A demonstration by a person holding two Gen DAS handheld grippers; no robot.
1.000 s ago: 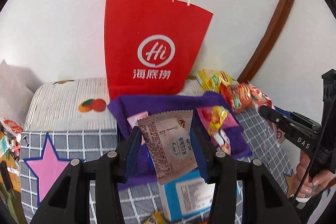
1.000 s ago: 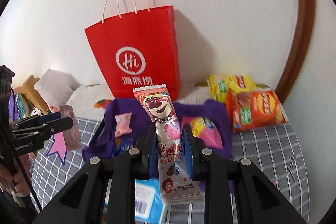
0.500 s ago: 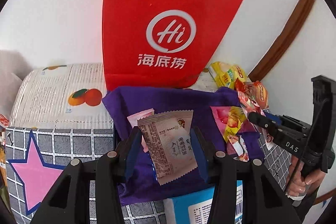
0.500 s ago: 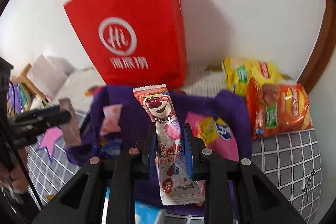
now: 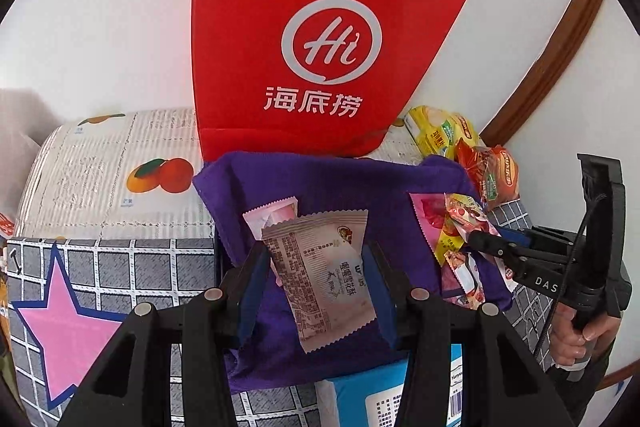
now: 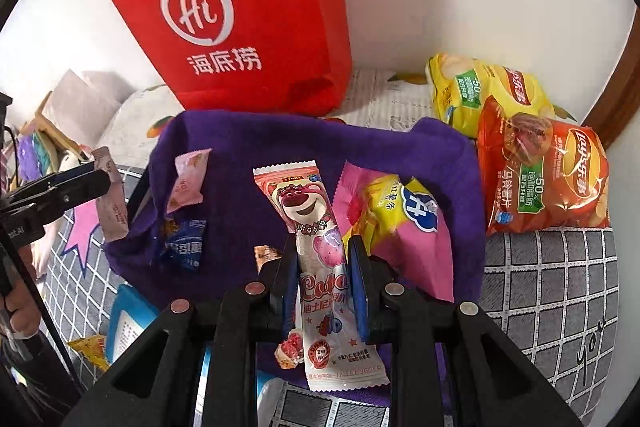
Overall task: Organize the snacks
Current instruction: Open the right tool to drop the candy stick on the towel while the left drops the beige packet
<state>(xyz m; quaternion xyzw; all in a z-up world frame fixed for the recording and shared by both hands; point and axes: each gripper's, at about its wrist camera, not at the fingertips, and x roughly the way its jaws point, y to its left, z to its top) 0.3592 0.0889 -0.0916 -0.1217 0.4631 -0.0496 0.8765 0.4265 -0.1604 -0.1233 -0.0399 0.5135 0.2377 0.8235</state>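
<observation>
Both tongs loaded over purple cloth [image 5: 340, 183]: left gripper [image 5: 318, 279] pinches grey sachet [image 5: 324, 271]; right gripper [image 6: 322, 287] pinches pink bear-print bar [image 6: 316, 247].
Risk: slick, crinkly foil held only by its side edges may slip or twist; soft, sagging cloth sides may spill flat packets.

The bed [image 6: 560, 299] has a grey checked cover. On it lie a purple cloth [image 6: 240, 147], a red bag [image 6: 248, 7], two chip bags [image 6: 544, 171] and a blue box [image 5: 400, 399].
</observation>
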